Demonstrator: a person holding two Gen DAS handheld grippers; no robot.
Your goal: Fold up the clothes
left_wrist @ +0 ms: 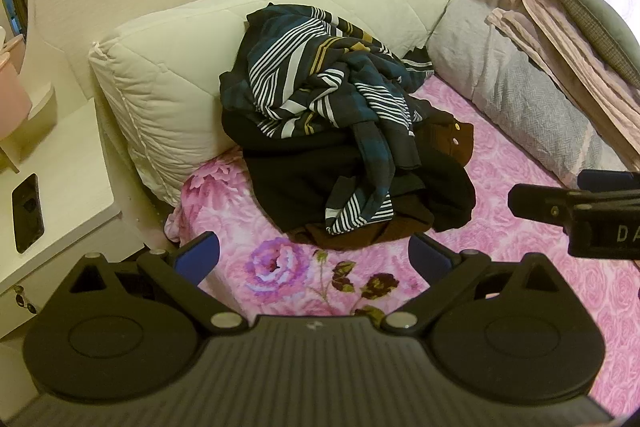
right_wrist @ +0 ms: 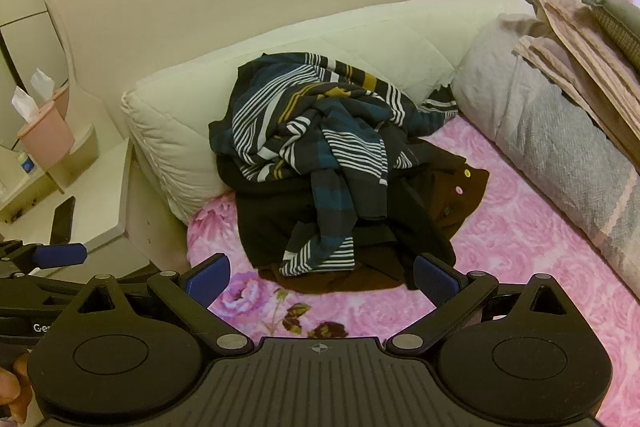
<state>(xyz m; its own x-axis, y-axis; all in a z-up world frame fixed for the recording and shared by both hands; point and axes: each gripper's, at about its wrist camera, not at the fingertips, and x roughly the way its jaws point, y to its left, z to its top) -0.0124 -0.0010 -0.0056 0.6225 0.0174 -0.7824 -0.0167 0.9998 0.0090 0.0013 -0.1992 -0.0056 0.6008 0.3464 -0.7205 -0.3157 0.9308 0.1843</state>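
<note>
Left gripper point(left_wrist: 314, 253) and right gripper point(right_wrist: 322, 277) hover side by side, jaws spread wide, holding nothing.

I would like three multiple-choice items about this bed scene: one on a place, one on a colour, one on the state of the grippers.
1. Where does the striped garment lie?
A. on top of the clothes pile
B. on the nightstand
C. under the grey pillow

2. What colour is the floral bedspread?
A. green
B. pink
C. white

3. How do the left gripper and right gripper stand?
A. both open, empty
B. both shut on cloth
C. one holds a phone

Answers: 1 A, it drapes over the dark clothes; 2 B, pink roses show; 3 A, fingers spread, nothing between.
</note>
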